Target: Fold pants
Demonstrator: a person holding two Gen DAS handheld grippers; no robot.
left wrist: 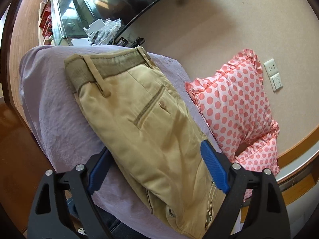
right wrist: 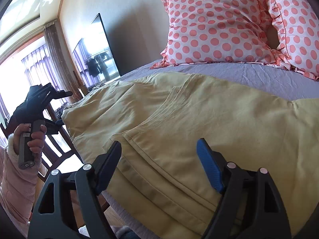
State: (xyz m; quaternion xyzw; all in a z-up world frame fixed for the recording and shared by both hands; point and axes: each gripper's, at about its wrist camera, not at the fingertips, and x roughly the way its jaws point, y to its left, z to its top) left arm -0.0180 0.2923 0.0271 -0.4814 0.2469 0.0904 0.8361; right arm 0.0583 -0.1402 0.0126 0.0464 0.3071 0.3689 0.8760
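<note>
Tan khaki pants [left wrist: 143, 119] lie on a lilac bed sheet [left wrist: 49, 103], waistband at the far end, back pocket up. My left gripper [left wrist: 155, 155] is open, its blue-padded fingers [left wrist: 213, 169] astride the pants' near part, just above the cloth. In the right wrist view the pants [right wrist: 179, 115] spread across the bed, hems and folded leg layers near me. My right gripper [right wrist: 159, 149] is open, fingers either side of the leg hems. The left gripper [right wrist: 57, 122] shows at the far left, held in a hand, at the pants' edge.
Two pink polka-dot pillows [right wrist: 215, 23] lean against the wall by the bed [right wrist: 229, 71]. A TV [right wrist: 103, 45], a glass tank [left wrist: 67, 14] and clutter stand beyond the bed's end. A wooden chair [right wrist: 57, 139] stands beside the bed's left edge.
</note>
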